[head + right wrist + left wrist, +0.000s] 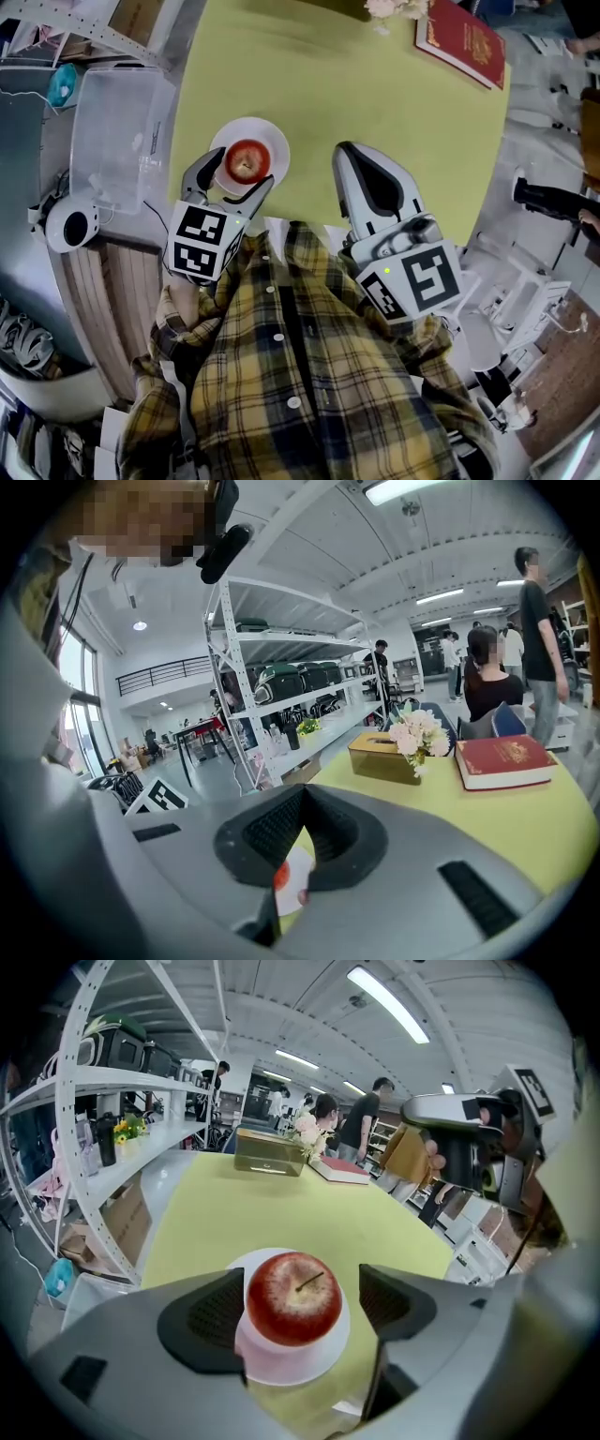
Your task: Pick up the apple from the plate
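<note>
Red apple (293, 1297) framed by the left gripper (302, 1283), jaws spread wide.
It is seen at twelve o'clock on its white plate (281, 1365), untouched; the right gripper (302, 797) is pressed together, empty.

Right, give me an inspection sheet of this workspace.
Surface: yellow-green table.
Job's things: red apple sits on white plate, near the table edge.
Clutter: red book, tissue box, flowers at the far end.
Grippers: left tool open, jaws either side of the apple; right tool shut, empty.
Cables: thin cable by clear bin, off the table.
Surroundings: white shelving, people standing beyond the table.
</note>
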`<state>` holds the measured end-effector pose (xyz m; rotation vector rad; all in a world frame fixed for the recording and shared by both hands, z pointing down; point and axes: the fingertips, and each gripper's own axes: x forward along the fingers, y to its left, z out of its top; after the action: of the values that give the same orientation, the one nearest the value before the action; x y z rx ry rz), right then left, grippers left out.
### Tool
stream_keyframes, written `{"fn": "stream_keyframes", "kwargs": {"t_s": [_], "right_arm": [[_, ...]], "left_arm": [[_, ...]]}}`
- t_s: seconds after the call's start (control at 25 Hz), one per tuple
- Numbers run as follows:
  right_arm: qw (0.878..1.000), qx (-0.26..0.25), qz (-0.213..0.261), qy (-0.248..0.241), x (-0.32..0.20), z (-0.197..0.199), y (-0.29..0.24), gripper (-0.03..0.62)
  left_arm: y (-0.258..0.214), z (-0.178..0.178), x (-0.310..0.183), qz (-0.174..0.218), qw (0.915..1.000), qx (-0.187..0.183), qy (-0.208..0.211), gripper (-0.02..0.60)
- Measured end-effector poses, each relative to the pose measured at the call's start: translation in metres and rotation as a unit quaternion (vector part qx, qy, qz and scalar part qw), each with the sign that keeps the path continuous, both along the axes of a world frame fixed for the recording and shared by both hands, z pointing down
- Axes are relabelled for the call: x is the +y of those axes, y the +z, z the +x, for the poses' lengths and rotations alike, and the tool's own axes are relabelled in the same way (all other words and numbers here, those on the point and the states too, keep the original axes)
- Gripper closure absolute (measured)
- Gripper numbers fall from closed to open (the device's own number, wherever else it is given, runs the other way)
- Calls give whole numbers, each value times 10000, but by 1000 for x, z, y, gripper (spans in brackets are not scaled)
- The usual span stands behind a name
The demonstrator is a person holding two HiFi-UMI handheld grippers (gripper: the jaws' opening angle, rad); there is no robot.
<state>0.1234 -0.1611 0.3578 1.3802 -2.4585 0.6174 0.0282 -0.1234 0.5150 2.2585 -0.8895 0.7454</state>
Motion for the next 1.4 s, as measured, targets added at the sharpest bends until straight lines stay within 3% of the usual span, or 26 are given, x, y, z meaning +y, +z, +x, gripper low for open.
{"fn": "stream_keyframes", "kwargs": {"t_s": [0.68, 1.4], "right_arm": [[9997, 24, -258, 5, 5, 5, 20, 597], [9997, -4, -253, 67, 3, 4, 17, 597]], "left_arm": [[30, 7, -4, -106, 9997, -198, 0, 207], [29, 6, -3, -211, 9997, -134, -59, 207]]}}
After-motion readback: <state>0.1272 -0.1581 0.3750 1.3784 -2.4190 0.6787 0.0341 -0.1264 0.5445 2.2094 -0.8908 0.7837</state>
